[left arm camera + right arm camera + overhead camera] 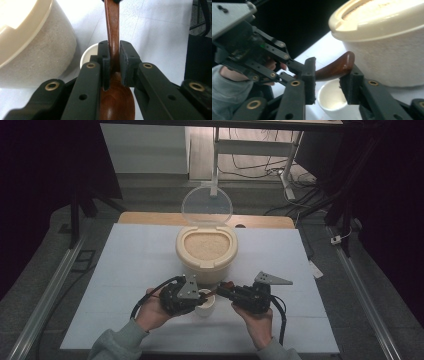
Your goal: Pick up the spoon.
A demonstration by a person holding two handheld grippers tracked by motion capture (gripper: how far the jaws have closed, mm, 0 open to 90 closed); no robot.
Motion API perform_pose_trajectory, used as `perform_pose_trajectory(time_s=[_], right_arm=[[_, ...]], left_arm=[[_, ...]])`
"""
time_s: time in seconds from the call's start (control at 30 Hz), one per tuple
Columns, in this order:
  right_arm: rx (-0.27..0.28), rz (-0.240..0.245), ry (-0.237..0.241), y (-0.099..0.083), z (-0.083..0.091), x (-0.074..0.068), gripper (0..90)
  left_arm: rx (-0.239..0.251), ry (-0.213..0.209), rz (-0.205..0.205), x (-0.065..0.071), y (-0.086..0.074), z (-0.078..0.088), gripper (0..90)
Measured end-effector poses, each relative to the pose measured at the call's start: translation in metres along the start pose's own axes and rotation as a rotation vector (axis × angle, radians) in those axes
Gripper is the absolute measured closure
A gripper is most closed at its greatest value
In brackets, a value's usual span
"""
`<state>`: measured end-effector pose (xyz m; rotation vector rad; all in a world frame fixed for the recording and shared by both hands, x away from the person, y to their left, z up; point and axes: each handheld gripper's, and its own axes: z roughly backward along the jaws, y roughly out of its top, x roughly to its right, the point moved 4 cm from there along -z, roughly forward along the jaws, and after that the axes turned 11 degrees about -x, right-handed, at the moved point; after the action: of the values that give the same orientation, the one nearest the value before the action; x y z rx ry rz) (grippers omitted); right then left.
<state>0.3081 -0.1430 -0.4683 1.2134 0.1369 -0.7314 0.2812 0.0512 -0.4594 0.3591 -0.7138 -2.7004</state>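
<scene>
We see the left hand-held gripper [200, 295] clamped on the neck of a brown wooden spoon [113, 37], its pads pressed against the handle just above the bowl. The spoon lies roughly level above a small white cup [205, 303] at the near middle of the worktop [125, 270], its handle running right toward the right hand-held gripper [222, 291]. In the right gripper view the handle's rounded end [338, 66] sits between that gripper's pads; the right pad touches it, while a gap remains at the left pad, so the jaws are not yet tight on it.

Just beyond the cup stands a cream rice container [206, 251], full of grains, its clear round lid [207, 206] hinged upright at the far side. The container's wall [387, 55] is close behind the spoon's end and crowds the right jaw. The cup [332, 97] sits directly below both grippers. Beyond the worktop we see a wooden table edge [150, 218], cables on the floor and a white desk frame [250, 147].
</scene>
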Motion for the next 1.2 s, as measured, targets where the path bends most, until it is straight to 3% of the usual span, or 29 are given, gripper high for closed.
perform_pose_trajectory(time_s=[0.2, 0.37, 0.53, 0.73, 0.77, 0.8, 0.83, 0.97, 1.0, 1.13, 1.17, 1.2], right_arm=[[0.04, -0.01, 0.114, 0.004, -0.001, -0.006, 81.1], [0.053, -0.015, 0.146, 0.006, -0.001, -0.007, 82.1], [0.064, 0.003, 0.142, 0.008, -0.001, -0.008, 82.6], [0.079, 0.042, 0.136, 0.014, 0.002, -0.008, 82.7], [0.078, 0.048, 0.131, 0.015, 0.003, -0.007, 82.7], [0.079, 0.054, 0.124, 0.015, 0.004, -0.006, 82.7], [0.079, 0.054, 0.124, 0.015, 0.004, -0.006, 82.7], [0.093, 0.06, 0.122, 0.017, 0.008, -0.003, 82.7], [0.098, 0.061, 0.123, 0.018, 0.009, -0.002, 82.7], [0.108, 0.068, 0.12, 0.02, 0.013, -0.002, 82.7], [0.114, 0.076, 0.12, 0.022, 0.016, -0.001, 82.7], [0.117, 0.077, 0.118, 0.023, 0.018, -0.001, 82.7]], left_arm=[[0.002, 0.012, 0.001, 0.0, -0.002, 0.004, 79.3], [0.012, 0.015, -0.001, 0.001, -0.002, 0.009, 79.4], [0.027, 0.018, 0.016, 0.0, -0.002, 0.009, 77.8], [0.106, 0.018, 0.129, -0.009, -0.012, 0.011, 49.1], [0.106, 0.018, 0.129, -0.009, -0.012, 0.011, 45.2], [0.127, 0.024, 0.169, -0.012, -0.019, 0.013, 42.1], [0.127, 0.024, 0.169, -0.012, -0.019, 0.013, 39.2], [0.181, 0.028, 0.261, -0.017, -0.043, 0.021, 33.7], [0.181, 0.028, 0.261, -0.017, -0.043, 0.021, 32.8], [0.177, 0.039, 0.317, -0.021, -0.069, 0.023, 30.7], [0.17, 0.051, 0.354, -0.024, -0.083, 0.02, 29.5], [0.17, 0.051, 0.354, -0.024, -0.083, 0.02, 28.8]])
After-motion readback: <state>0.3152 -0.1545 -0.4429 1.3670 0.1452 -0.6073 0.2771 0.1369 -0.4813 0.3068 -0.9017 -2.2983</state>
